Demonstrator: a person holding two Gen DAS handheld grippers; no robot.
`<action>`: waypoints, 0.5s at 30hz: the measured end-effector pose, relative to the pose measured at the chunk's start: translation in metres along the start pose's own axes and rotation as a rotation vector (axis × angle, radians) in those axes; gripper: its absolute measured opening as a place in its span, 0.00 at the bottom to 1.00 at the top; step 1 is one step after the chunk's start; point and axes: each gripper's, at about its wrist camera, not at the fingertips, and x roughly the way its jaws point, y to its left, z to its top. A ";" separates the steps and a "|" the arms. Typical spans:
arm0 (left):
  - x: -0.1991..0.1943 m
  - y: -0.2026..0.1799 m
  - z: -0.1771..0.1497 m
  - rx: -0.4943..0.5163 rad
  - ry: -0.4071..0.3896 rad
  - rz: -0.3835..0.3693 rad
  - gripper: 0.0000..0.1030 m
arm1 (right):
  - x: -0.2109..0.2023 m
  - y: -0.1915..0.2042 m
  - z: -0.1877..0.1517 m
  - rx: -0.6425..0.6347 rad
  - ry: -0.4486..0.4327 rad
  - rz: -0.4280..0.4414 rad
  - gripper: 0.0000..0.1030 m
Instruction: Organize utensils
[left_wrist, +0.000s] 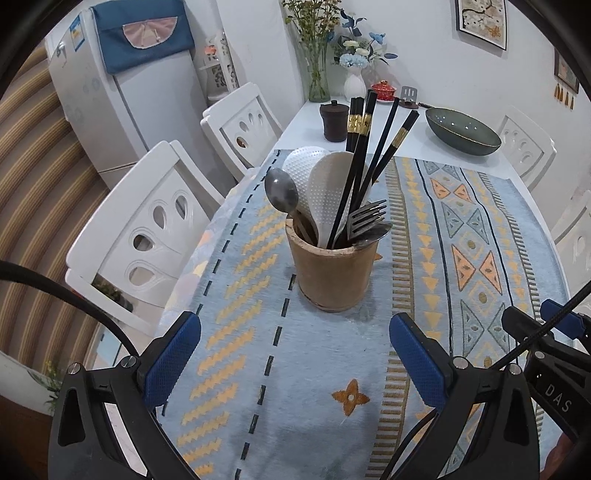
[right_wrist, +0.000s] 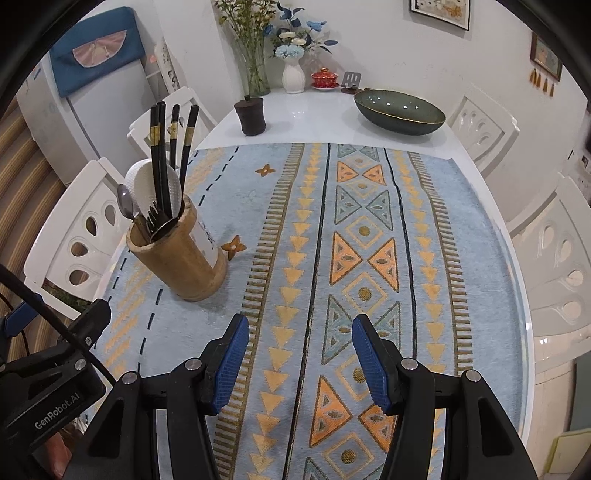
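Note:
A tan bamboo utensil holder (left_wrist: 332, 269) (right_wrist: 181, 258) stands upright on the patterned blue cloth (left_wrist: 317, 369) (right_wrist: 317, 221). It holds several black chopsticks (left_wrist: 364, 158) (right_wrist: 162, 162), two white dimpled rice paddles (left_wrist: 325, 184), a metal spoon (left_wrist: 281, 192) (right_wrist: 125, 201) and a metal fork (left_wrist: 365, 219) (right_wrist: 155, 218). My left gripper (left_wrist: 295, 339) is open just in front of the holder, nothing between its blue pads. My right gripper (right_wrist: 300, 347) is open over bare cloth, to the right of the holder, with nothing between its fingers.
At the far end of the white table (right_wrist: 314, 114) are a dark green bowl (left_wrist: 461, 131) (right_wrist: 399, 110), a dark lidded cup (left_wrist: 334, 120) (right_wrist: 251, 114), flower vases (right_wrist: 293, 74) and a red lidded cup (right_wrist: 324, 78). White chairs (left_wrist: 147, 236) (right_wrist: 554, 258) flank the table.

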 end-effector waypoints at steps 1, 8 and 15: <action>0.001 0.000 0.000 0.002 0.003 0.001 1.00 | 0.002 -0.001 0.001 0.002 0.002 -0.001 0.54; 0.009 0.001 0.004 -0.001 0.015 -0.002 1.00 | 0.011 -0.002 0.004 0.008 0.021 -0.002 0.54; 0.015 0.002 -0.002 0.002 0.036 0.008 1.00 | 0.019 -0.004 0.004 0.015 0.033 0.001 0.54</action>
